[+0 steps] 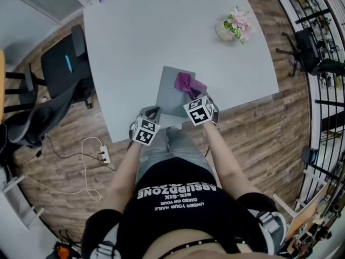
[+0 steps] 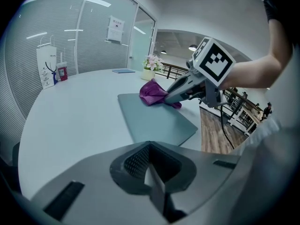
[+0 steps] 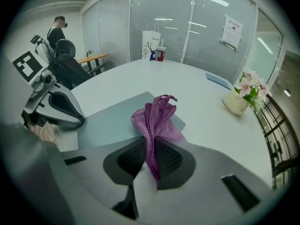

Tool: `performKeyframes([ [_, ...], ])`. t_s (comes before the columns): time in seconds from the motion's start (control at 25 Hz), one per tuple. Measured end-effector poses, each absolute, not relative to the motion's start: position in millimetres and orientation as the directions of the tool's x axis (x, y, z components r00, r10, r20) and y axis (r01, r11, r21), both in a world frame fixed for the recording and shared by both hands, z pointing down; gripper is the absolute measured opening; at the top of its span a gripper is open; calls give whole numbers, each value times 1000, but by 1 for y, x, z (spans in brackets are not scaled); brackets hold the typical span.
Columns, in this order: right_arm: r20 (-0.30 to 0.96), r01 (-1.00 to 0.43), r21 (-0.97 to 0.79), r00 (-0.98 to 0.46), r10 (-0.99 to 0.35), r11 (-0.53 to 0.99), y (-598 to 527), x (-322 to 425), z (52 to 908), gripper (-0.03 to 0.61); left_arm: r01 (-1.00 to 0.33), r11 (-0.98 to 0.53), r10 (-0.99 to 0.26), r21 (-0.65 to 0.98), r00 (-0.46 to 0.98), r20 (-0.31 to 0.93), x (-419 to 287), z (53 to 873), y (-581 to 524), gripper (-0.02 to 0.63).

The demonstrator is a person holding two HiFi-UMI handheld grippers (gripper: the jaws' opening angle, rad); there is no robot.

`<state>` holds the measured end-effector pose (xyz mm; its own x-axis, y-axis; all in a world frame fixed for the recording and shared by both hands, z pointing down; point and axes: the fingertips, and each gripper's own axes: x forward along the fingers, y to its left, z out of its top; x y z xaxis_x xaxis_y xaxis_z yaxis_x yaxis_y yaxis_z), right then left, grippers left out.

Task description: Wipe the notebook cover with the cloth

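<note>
Cloth [image 3: 157, 121], purple and bunched, is clamped between the jaws of the right gripper [image 3: 152, 165] and is held down on the far right part of the grey notebook [image 1: 168, 93]. The notebook is laid flat near the front edge of the white surface [image 1: 161, 31]. The jaws of the left gripper [image 2: 151, 172] are closed together on nothing, just beside the notebook's near left corner. 1 flower pot [image 1: 234, 27] is set well apart.
</note>
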<state>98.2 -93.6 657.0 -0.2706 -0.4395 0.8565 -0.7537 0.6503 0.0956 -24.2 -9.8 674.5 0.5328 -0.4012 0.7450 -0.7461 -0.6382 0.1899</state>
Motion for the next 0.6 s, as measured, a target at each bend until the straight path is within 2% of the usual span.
performKeyframes([
  [0.6, 878, -712, 80, -281, -388, 698, -70, 69, 654, 61, -758, -630, -432, 169, 523, 734, -32, 672, 4, 14],
])
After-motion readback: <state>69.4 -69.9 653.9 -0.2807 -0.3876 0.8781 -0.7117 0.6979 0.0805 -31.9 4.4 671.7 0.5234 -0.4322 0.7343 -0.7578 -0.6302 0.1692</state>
